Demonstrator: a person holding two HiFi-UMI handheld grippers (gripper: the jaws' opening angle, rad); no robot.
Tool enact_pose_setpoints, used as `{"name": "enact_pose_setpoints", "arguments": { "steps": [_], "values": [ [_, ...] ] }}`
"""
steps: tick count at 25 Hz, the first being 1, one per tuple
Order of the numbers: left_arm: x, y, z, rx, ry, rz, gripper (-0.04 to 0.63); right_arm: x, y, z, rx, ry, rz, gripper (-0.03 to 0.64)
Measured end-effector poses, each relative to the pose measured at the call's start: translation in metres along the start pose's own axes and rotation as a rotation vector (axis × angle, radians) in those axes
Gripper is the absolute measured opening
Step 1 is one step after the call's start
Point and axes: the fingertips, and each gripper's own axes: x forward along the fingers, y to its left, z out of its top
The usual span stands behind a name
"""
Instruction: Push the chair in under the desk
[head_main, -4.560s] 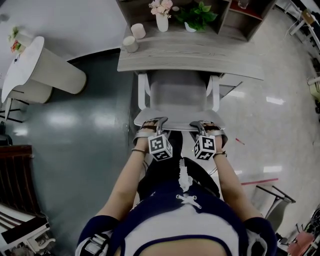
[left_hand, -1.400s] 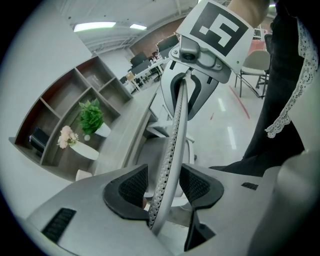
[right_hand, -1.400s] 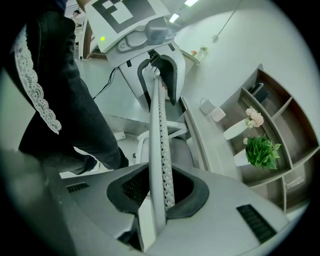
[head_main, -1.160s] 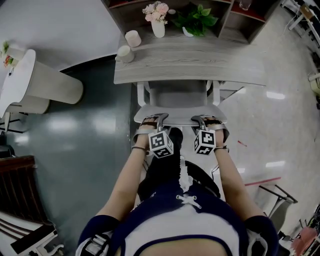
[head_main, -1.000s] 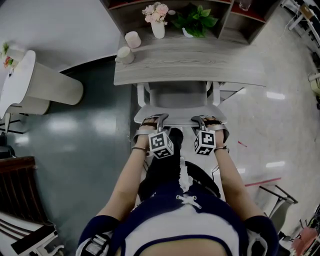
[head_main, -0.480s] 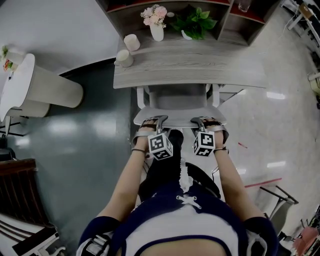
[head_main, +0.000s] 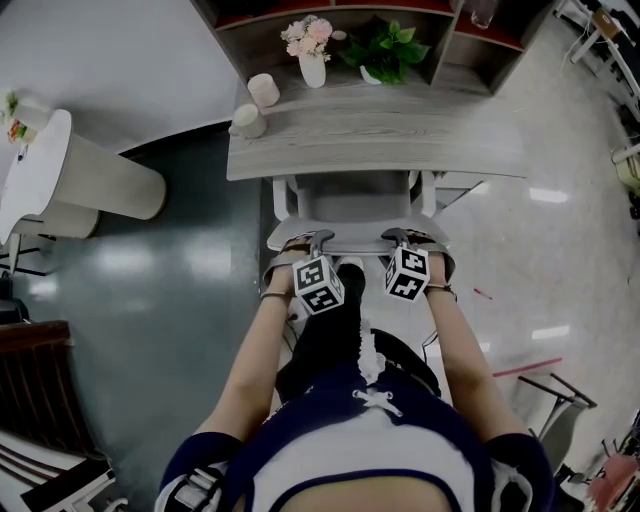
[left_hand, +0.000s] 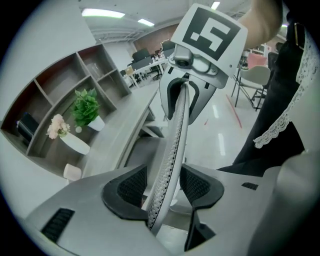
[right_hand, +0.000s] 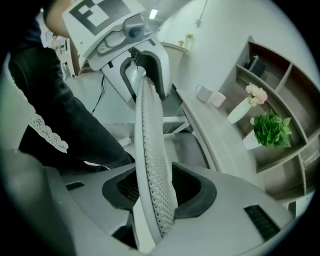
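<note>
Left tool (head_main: 318, 240) and right tool (head_main: 394, 238) straddle my chair (head_main: 352, 195) back, jaws apart; right just opened, chair now deeper under worktop (head_main: 420, 140).

Even, muted light is cast by ceiling strips (left_hand: 102, 12); glare is seen on the floor (head_main: 548, 196) (edges strongly bent, vignetted).

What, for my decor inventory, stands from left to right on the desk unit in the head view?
Front cup → vase → plant. The rear cup overlaps the front cup sideways, so it is left out.
</note>
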Motion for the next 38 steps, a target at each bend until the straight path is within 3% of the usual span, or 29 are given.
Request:
{"name": "enact_pose_setpoints", "arguments": {
  "steps": [2, 6, 9, 11, 13, 15, 18, 21, 24, 29, 34, 38],
  "values": [
    [-0.007, 0.001, 0.002, -0.009, -0.025, 0.009, 0.223, -0.005, -0.001, -0.001, 0.042, 0.002, 0.002, 0.160],
    [-0.028, 0.007, 0.004, -0.035, -0.078, 0.069, 0.238, -0.024, -0.002, 0.004, 0.066, -0.016, -0.038, 0.164],
    [-0.056, 0.015, 0.014, -0.132, -0.195, 0.138, 0.234, -0.050, -0.003, 0.013, 0.139, -0.093, -0.097, 0.164],
    [-0.083, 0.030, 0.023, -0.249, -0.321, 0.216, 0.173, -0.073, -0.008, 0.024, 0.213, -0.200, -0.164, 0.162],
    [-0.111, 0.044, 0.032, -0.363, -0.439, 0.279, 0.144, -0.101, -0.016, 0.038, 0.331, -0.364, -0.227, 0.048],
    [-0.133, 0.053, 0.036, -0.437, -0.513, 0.334, 0.101, -0.126, -0.017, 0.049, 0.483, -0.537, -0.227, 0.031],
    [-0.156, 0.056, 0.042, -0.486, -0.564, 0.410, 0.014, -0.159, -0.014, 0.064, 0.665, -0.758, -0.175, 0.021],
    [-0.179, 0.052, 0.056, -0.541, -0.651, 0.416, 0.009, -0.189, -0.008, 0.075, 0.756, -0.909, -0.166, 0.020],
    [-0.196, 0.041, 0.065, -0.624, -0.731, 0.402, 0.009, -0.214, 0.001, 0.086, 0.773, -1.004, -0.191, 0.020],
    [-0.214, 0.013, 0.081, -0.704, -0.786, 0.353, 0.009, -0.239, 0.022, 0.100, 0.738, -1.036, -0.259, 0.017],
    [-0.220, -0.021, 0.090, -0.671, -0.761, 0.328, 0.009, -0.238, 0.045, 0.103, 0.634, -0.960, -0.302, 0.014],
    [-0.223, -0.040, 0.088, -0.671, -0.748, 0.316, 0.009, -0.238, 0.056, 0.101, 0.625, -0.944, -0.292, 0.014]
  ]
}}
